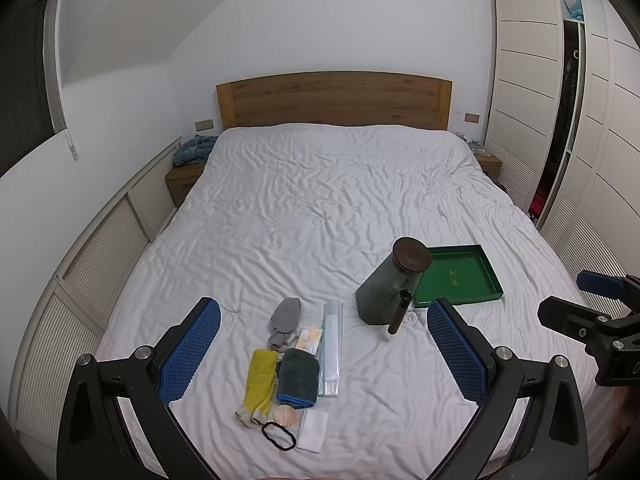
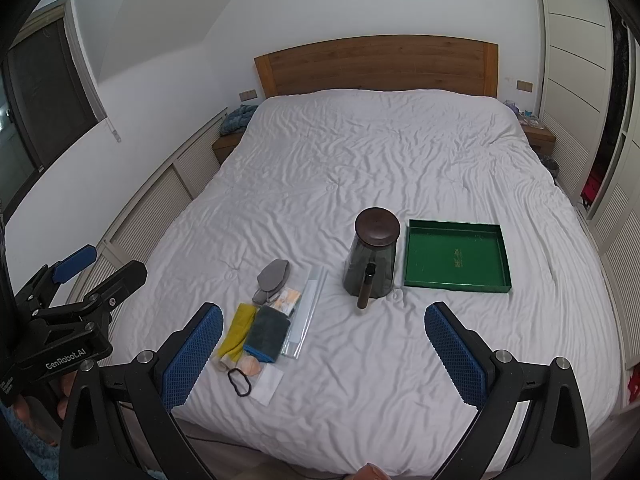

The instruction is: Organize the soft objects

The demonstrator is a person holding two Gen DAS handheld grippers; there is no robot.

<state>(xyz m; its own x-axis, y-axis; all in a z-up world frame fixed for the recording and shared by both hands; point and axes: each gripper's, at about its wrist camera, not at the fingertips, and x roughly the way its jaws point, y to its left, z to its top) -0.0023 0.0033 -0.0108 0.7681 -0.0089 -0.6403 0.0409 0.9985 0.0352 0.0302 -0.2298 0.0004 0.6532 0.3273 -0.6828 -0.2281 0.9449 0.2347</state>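
A small heap lies near the front of the white bed (image 1: pixel 320 200): a yellow sock (image 1: pixel 260 384), a folded dark grey cloth with a blue edge (image 1: pixel 298 376), a grey sock (image 1: pixel 285 320), a black hair band (image 1: pixel 278 435), a round peach pad (image 1: pixel 285 415) and clear flat packets (image 1: pixel 331 348). My left gripper (image 1: pixel 324 354) hangs open above this heap, touching nothing. My right gripper (image 2: pixel 324 354) is open too, over bare sheet to the right of the heap (image 2: pixel 260 328). An empty green tray (image 2: pixel 456 256) sits further right.
A dark glass jug with a brown lid (image 2: pixel 372 256) stands between the heap and the tray. A wooden headboard (image 1: pixel 334 98) is at the far end, bedside tables at both sides, and white wardrobe doors (image 1: pixel 532 100) along the right wall.
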